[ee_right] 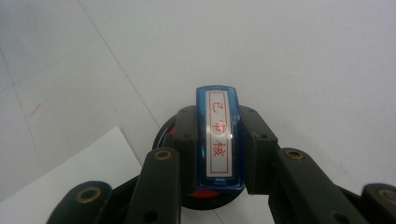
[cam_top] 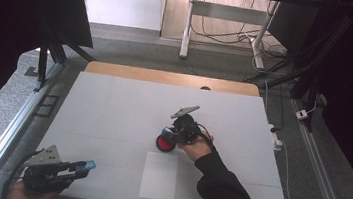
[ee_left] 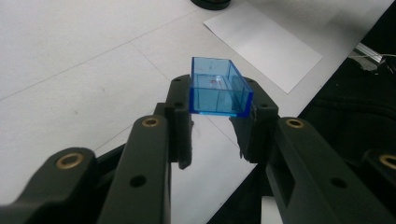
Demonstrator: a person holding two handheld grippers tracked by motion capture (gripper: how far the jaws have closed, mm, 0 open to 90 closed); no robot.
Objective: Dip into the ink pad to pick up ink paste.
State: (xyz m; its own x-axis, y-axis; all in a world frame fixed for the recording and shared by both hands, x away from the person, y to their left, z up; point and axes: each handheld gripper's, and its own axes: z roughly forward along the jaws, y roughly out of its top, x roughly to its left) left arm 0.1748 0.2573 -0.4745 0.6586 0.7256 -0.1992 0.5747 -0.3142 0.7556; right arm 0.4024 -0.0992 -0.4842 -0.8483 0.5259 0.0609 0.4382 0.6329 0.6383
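My left gripper (cam_top: 82,168) sits at the table's near left corner, shut on a clear blue plastic cap (cam_top: 89,165). In the left gripper view the cap (ee_left: 218,91) is pinched at its near end between the jaws, open side up. Near the table's middle, my right gripper (cam_top: 169,133) is shut on a blue stamp (ee_right: 219,135) whose white label carries red characters. The stamp points down over a round black ink pad (cam_top: 165,143) with a red centre. From the right gripper view I cannot tell whether stamp and ink pad (ee_right: 164,135) touch.
A white sheet of paper (cam_top: 159,175) lies flat on the white table (cam_top: 113,102), just nearer than the ink pad. It appears as the paper sheet (ee_left: 266,44) beyond the cap and as the paper sheet (ee_right: 70,182) at lower left. The table's wooden far edge (cam_top: 172,77) borders the floor.
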